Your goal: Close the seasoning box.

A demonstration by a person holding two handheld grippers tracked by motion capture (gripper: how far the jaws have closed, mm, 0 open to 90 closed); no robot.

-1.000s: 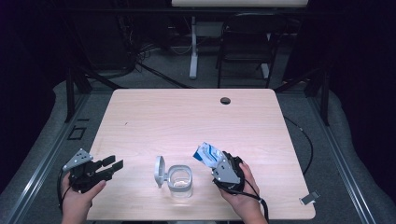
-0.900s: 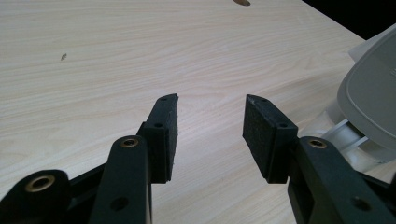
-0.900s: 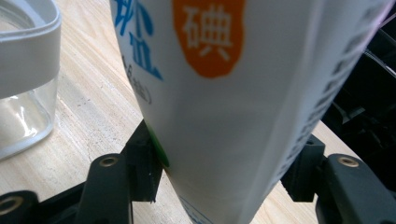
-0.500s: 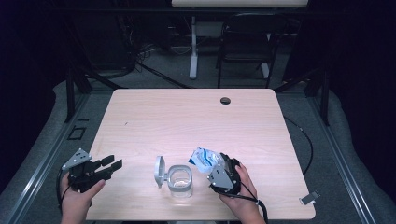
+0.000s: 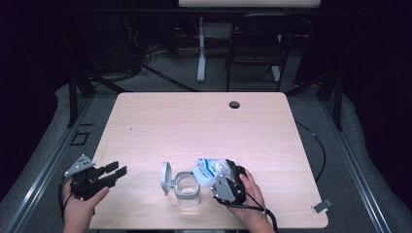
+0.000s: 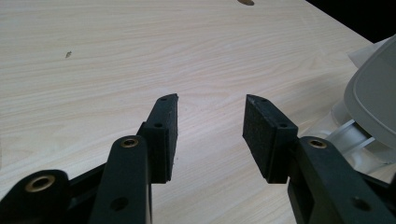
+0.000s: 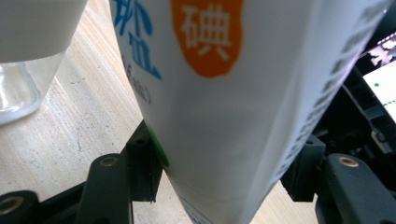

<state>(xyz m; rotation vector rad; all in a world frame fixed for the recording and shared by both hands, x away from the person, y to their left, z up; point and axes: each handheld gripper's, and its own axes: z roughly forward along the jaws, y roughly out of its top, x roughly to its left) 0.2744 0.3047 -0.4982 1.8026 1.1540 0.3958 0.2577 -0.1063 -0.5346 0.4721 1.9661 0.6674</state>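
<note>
A pale wooden table carries a small clear glass jar near its front edge, my landmark here. Its grey lid stands flipped open on the jar's left. Just right of the jar and tipped toward its mouth, a white soft pouch with blue and orange print is clamped in my right hand-held gripper. I judge the pouch light, floppy and slick, best pinched across its lower body. Well left of the jar, my left hand-held gripper hovers with jaws apart, empty.
</note>
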